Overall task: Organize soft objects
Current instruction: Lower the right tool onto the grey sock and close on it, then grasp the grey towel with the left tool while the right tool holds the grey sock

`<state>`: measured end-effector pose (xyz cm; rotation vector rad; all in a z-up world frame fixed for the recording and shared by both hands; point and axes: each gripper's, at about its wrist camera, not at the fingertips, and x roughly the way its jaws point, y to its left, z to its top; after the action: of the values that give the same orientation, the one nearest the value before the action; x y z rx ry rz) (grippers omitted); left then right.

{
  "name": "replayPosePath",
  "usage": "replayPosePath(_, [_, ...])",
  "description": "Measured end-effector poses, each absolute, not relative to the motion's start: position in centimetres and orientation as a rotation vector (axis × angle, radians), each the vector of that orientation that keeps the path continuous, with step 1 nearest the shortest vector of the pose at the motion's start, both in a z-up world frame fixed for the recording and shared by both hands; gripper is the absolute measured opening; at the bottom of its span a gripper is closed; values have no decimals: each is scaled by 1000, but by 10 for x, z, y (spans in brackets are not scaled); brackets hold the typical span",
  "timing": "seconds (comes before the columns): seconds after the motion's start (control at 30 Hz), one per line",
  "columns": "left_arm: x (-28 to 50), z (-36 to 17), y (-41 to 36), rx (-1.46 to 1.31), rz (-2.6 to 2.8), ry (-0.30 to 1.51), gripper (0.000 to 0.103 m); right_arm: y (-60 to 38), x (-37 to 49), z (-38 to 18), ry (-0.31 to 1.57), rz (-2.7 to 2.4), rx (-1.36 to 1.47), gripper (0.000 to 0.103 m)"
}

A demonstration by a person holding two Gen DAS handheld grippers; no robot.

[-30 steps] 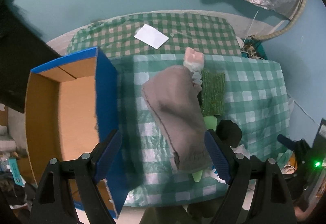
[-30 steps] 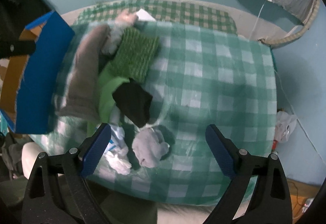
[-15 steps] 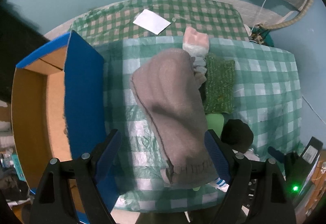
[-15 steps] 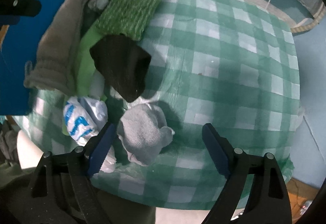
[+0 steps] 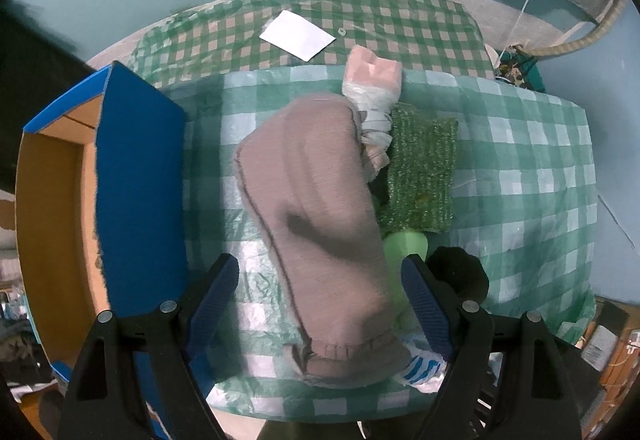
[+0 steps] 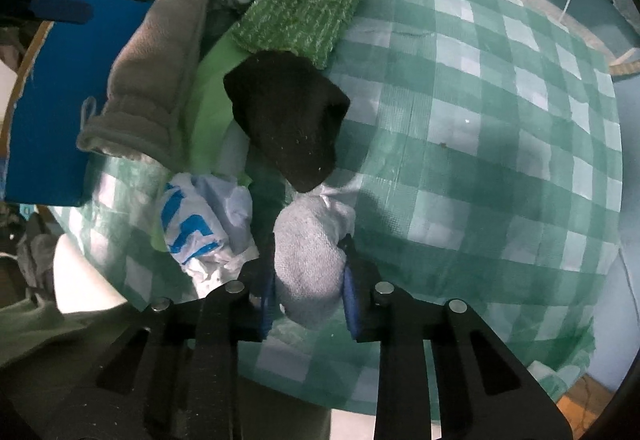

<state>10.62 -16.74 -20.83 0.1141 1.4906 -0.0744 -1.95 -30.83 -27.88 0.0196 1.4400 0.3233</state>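
Observation:
A pile of soft things lies on the green checked table (image 5: 540, 176). A long grey-brown cloth (image 5: 320, 216) lies between the fingers of my open left gripper (image 5: 320, 300), which hovers above it. Beside it lie a green knitted cloth (image 5: 420, 168), a black sock (image 6: 288, 112), a light green cloth (image 6: 212, 88) and a white and blue bag (image 6: 204, 224). My right gripper (image 6: 308, 284) is shut on a grey rolled sock (image 6: 308, 260) at the table's near edge.
An open cardboard box with blue outer walls (image 5: 136, 176) stands left of the pile; it also shows in the right wrist view (image 6: 52, 100). A white paper (image 5: 298, 35) lies at the table's far side. A pink and white bundle (image 5: 372, 80) lies at the pile's far end.
My right gripper moved down onto the grey rolled sock and closed on it. My left gripper shifted right, away from the box, over the grey-brown cloth.

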Motion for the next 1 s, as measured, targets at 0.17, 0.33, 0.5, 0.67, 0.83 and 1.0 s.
replayPosePath(0.17, [108, -221, -177, 124, -67, 1519, 85, -333, -18, -267, 1436, 303, 38, 25])
replayPosePath(0.33, [108, -242, -183, 167, -28, 1551, 85, -346, -14, -253, 1402, 317, 69, 25])
replayPosePath(0.5, [104, -262, -176, 148, 4, 1596, 63, -349, -10, -249, 1380, 327, 67, 25])
replayPosePath(0.67, [103, -259, -172, 109, -27, 1601, 31, -343, -9, -241, 1361, 343, 54, 25])
replayPosePath(0.83, [99, -252, -166, 95, -58, 1586, 19, -336, -3, -237, 1354, 352, 43, 25])
replayPosePath(1.0, [95, -242, -157, 65, -99, 1565, 16, -329, 1, -230, 1341, 363, 46, 25])
